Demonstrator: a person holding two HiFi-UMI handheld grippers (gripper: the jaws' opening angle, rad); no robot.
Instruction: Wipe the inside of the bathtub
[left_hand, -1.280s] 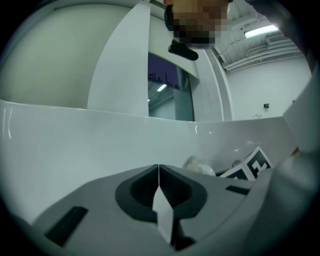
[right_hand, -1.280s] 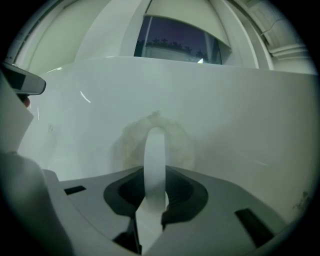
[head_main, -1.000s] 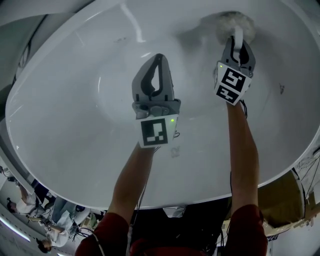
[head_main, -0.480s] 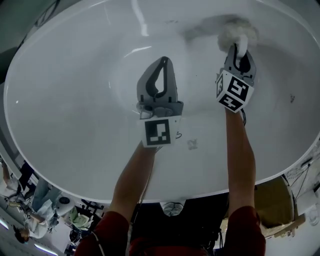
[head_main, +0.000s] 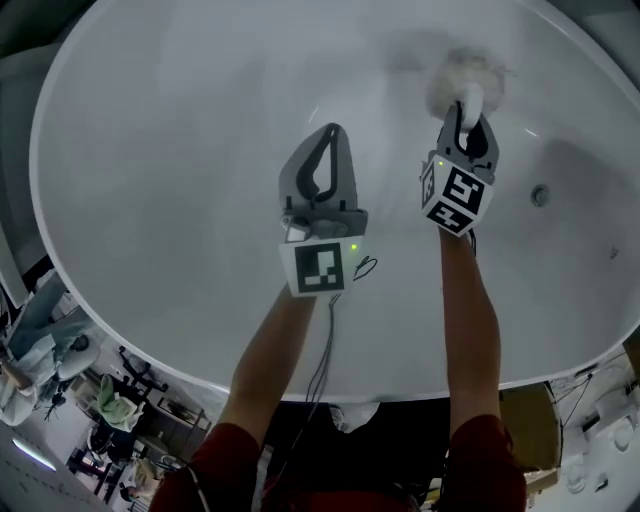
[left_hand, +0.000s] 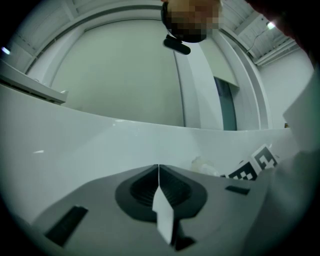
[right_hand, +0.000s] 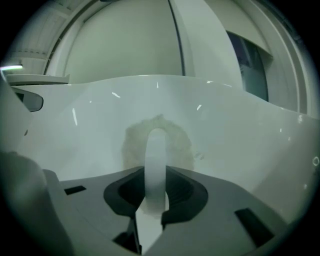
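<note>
The white oval bathtub (head_main: 150, 200) fills the head view. My right gripper (head_main: 466, 118) is shut on the white handle (right_hand: 155, 165) of a fluffy round scrubber (head_main: 465, 78), whose pad presses against the tub's inner far wall (right_hand: 225, 130). The scrubber pad (right_hand: 172, 142) shows behind the handle in the right gripper view. My left gripper (head_main: 322, 160) hovers over the tub's middle, to the left of the right one, jaws shut on nothing (left_hand: 158, 172). The scrubber (left_hand: 202, 164) peeks past it.
A drain hole (head_main: 541, 195) sits in the tub's right side. A thin cable (head_main: 362, 268) trails from the left gripper. Beyond the tub's near rim (head_main: 200, 385) lie floor clutter at lower left and boxes at lower right.
The right gripper and scrubber have slid down along the tub wall. The head view has shifted, bringing the drain into sight. The left gripper stays shut in about the same place.
</note>
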